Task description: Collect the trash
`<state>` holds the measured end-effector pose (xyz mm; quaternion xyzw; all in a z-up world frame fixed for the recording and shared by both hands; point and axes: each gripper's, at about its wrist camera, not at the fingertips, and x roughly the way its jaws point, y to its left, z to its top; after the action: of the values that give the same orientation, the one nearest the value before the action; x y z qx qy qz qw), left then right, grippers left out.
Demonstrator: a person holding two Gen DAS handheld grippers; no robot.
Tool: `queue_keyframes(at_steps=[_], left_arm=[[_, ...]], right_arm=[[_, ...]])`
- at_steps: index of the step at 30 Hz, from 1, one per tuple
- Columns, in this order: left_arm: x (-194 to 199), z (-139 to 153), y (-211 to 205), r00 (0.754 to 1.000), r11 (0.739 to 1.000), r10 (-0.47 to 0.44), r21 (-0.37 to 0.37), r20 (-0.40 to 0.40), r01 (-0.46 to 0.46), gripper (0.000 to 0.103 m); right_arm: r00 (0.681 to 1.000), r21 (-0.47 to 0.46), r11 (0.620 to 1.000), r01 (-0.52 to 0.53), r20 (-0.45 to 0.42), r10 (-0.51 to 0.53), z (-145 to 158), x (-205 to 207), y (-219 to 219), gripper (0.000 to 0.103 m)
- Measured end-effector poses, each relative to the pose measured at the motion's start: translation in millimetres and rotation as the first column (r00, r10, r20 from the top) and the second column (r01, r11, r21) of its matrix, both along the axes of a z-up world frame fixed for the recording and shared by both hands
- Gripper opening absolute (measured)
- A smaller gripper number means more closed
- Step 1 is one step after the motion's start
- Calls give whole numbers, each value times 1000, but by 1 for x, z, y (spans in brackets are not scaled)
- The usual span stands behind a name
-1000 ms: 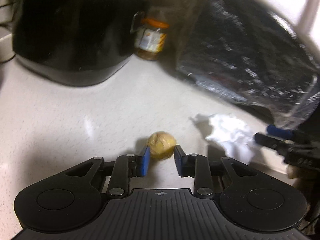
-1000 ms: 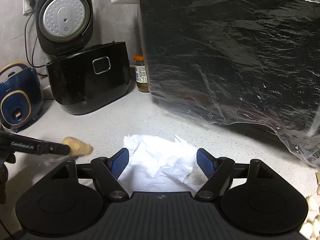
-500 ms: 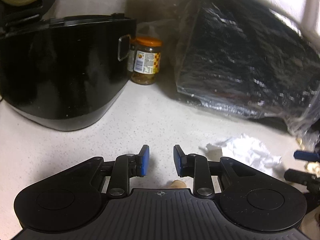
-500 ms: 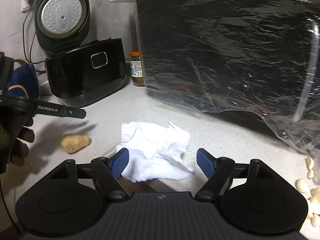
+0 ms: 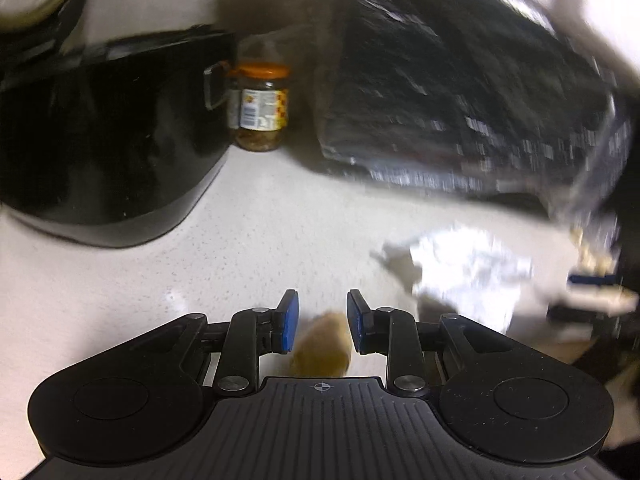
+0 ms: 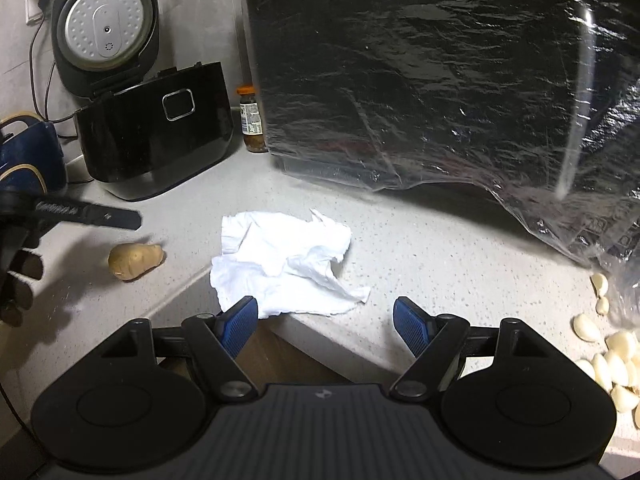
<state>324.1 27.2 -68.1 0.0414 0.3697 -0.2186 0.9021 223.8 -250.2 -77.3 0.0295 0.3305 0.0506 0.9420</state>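
Observation:
A crumpled white paper towel [image 6: 286, 258] lies on the pale counter near its front edge; it also shows blurred in the left wrist view [image 5: 468, 270]. A yellowish-brown lump [image 6: 134, 260] lies on the counter left of the towel. In the left wrist view the lump [image 5: 322, 346] sits below and between my left gripper's fingers; the left gripper [image 5: 322, 318] is open and hovers above it, apart. My right gripper [image 6: 322, 320] is wide open and empty, just in front of the towel at the counter edge.
A black rice cooker [image 6: 154, 142] with raised lid stands back left, a jar [image 6: 252, 120] with an orange cap beside it. A large black appliance wrapped in plastic film [image 6: 440, 80] fills the back right. Garlic cloves [image 6: 608, 356] lie at the right. A dark blue appliance [image 6: 28, 156] is far left.
My left gripper has let go of the lump and lifted above it; the lump now rests on the counter. My right gripper has drawn back from the paper towel toward the counter edge.

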Motion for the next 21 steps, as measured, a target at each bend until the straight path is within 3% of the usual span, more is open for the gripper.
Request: queue_keyframes(at_steps=[3,10,16,21], left_arm=[[-7,-6,-16,999,991,-31,128,9,29,37],[-2,-19,-27,1000,982,-15,188,-8,16,43],[3,-30,-22,999,993,16,117,-50,-10,43],[-2,-24,-7,995,997,74,24,-65,-72,42]], right_arm=[[1000,4,1000,6,-8,-6,-1,-1,-2,76],[1000,0,1000,-30,-7,30,-1,-4,3,76],[998,-27,999,-47,-35,46,-9,-9,6,76],[995,-98,990,-98,2,98,-5,-15,17,76]])
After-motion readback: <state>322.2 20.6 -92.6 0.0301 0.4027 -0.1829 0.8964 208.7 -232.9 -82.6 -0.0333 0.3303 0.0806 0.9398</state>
